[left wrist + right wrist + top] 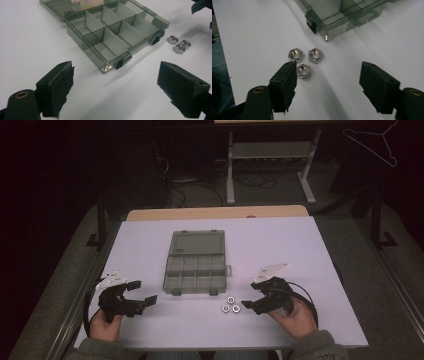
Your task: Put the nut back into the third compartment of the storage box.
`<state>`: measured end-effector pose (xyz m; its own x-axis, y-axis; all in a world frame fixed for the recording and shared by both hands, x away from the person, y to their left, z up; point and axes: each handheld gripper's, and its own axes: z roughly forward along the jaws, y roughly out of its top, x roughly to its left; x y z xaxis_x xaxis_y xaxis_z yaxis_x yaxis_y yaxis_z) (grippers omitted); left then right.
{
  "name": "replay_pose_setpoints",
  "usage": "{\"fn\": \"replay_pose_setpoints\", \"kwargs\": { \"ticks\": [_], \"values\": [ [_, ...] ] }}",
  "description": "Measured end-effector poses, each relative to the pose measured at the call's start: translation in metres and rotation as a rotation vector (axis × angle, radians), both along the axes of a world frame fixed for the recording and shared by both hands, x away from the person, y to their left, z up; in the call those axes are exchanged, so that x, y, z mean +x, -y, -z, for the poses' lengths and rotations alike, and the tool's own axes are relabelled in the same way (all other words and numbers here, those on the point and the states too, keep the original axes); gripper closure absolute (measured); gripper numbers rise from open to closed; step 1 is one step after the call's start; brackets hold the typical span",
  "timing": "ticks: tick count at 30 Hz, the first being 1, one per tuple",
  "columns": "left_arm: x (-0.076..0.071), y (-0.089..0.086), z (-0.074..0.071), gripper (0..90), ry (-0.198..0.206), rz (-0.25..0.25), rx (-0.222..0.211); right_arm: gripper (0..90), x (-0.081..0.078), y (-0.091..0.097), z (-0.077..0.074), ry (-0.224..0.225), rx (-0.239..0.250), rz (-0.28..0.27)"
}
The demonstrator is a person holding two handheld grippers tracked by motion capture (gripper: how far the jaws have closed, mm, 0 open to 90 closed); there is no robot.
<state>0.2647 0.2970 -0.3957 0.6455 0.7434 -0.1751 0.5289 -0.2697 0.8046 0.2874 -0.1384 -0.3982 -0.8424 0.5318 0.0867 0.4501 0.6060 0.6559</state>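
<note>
A clear grey compartment box (pixel 172 279) lies open at mid-table, its lid (pixel 196 243) folded back flat, and its compartments look bare. Three steel hex nuts (pixel 230 305) lie together just off its near right corner. My right gripper (pixel 252 295) stands open right beside them. In the right gripper view (pixel 328 82) the nearest nut (pixel 308 75) lies at the tip of the left jaw, not between the pads. My left gripper (pixel 143 291) is open at the near left with nothing in it. In the left gripper view (pixel 115 87) it faces the box (pixel 110 65) and the nuts (pixel 179 48).
The white table top (pixel 280 245) ends in a wooden strip (pixel 215 213) at the far side. Metal rails run along both sides. Beyond stand the white legs of a desk (pixel 230 175), cables on the floor and a wire hanger (pixel 380 140).
</note>
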Motion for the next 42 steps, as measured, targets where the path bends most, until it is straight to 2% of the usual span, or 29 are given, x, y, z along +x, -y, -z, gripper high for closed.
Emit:
{"fn": "replay_pose_setpoints", "kwargs": {
  "ticks": [4,11,15,21,28,35,42],
  "values": [
    [0.0,0.001,0.0,12.8,0.002,0.002,0.006,36.8,0.001,-0.013,0.003,-0.035,-0.03,-0.035],
    [0.0,0.001,0.0,12.8,0.001,0.004,0.005,43.2,0.006,-0.033,0.012,-0.055,-0.106,-0.105],
    [0.0,0.001,0.0,12.8,0.001,0.006,0.005,48.1,0.007,-0.041,0.016,-0.064,-0.13,-0.137],
    [0.001,0.001,0.0,12.8,0.0,0.007,0.005,55.8,0.007,-0.046,0.022,-0.082,-0.171,-0.151],
    [0.001,0.001,0.001,12.8,-0.004,0.012,0.008,62.5,0.007,-0.05,0.026,-0.077,-0.224,-0.155],
    [0.001,0.001,0.001,12.8,-0.004,0.013,0.006,68.1,0.006,-0.055,0.028,-0.076,-0.251,-0.16],
    [0.001,0.001,0.001,12.8,-0.005,0.013,0.005,69.4,0.007,-0.056,0.027,-0.087,-0.26,-0.156]
  ]
}}
